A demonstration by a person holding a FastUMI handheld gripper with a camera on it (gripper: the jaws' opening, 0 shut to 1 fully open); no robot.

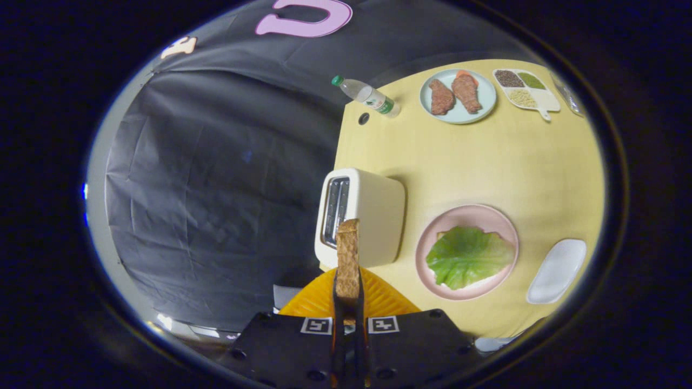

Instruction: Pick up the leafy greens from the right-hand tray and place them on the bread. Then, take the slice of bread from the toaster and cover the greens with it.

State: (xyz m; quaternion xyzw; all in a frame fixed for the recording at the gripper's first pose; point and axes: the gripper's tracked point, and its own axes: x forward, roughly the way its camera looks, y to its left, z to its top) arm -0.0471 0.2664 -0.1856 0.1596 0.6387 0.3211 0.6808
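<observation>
1. Second half of the task in hand, by the look of it: claw (pixel 347 302) clamped on the slice of bread (pixel 347 258), both fingers pressing its flat faces, slice edge-on and rising straight ahead of the fingers.
2. Slice clear of the toaster (pixel 361 217), which lies just beyond it with slots bare; lifted out, not yet carried across.
3. Leafy greens (pixel 468 256) already spread over the lower bread on the pink plate (pixel 467 212), to the right of the claw and slightly ahead; only a pale sliver of that bread peeping out at the lettuce's near edge.
4. Next move, as a judgement: swing right past the toaster's side, turn the slice from upright to flat, lower square onto the greens, then part the fingers.
5. Likely snags: catching the toaster's corner on the swing; dragging the leaf off-centre if set down aslant.
6. White tray (pixel 557 270) right of the plate, now bare.
7. Far across the surface (pixel 486 156), well beyond the claw: water bottle (pixel 367 96), blue plate of meat (pixel 458 95), divided dish of grains (pixel 525 91). None in the path.
</observation>
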